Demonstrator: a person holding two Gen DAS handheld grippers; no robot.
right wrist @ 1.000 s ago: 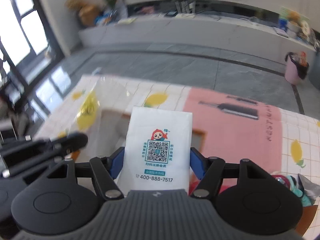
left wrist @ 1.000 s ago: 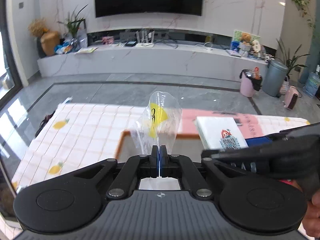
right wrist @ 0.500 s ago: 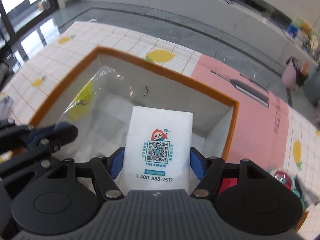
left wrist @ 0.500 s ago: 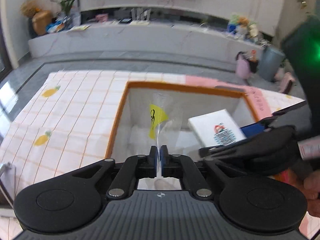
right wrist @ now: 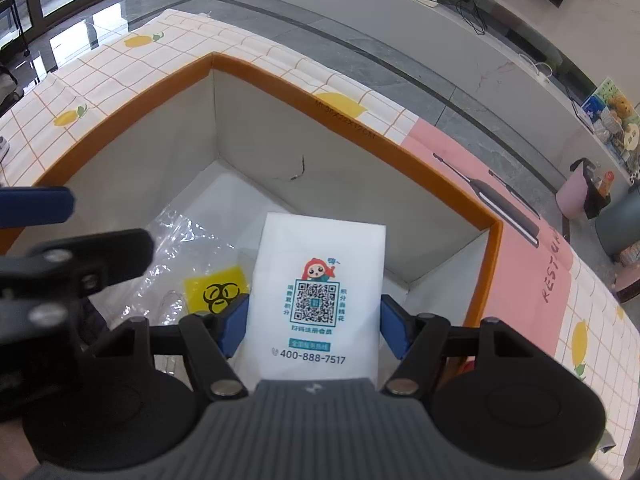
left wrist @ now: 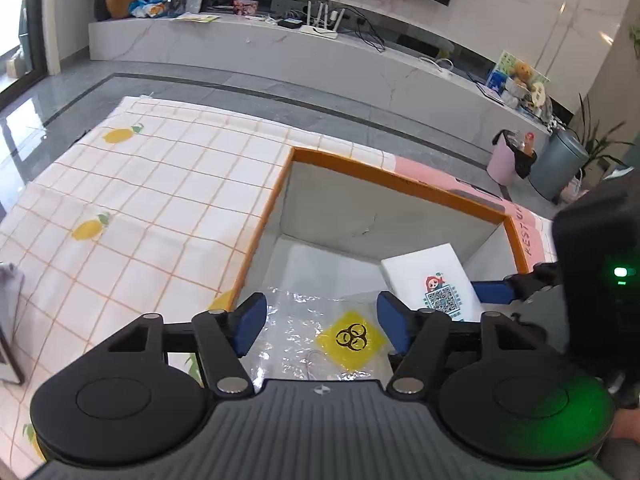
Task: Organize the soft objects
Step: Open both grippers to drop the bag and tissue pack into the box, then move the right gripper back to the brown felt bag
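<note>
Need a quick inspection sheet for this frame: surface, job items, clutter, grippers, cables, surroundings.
Surface: table under a checked lemon-print cloth with a pink panel at one end.
Job's things: orange-rimmed box, open; clear biohazard bag lying on its floor; white tissue pack held over the box.
Clutter: small colourful item at the table edge, too cut off to identify.
Grippers: left gripper jaws opening, bag released below them; right gripper shut on the tissue pack.
Cables: on the TV ledge, near the white routers.
Surroundings: wall TV, plants, pink bin, grey bin.
</note>
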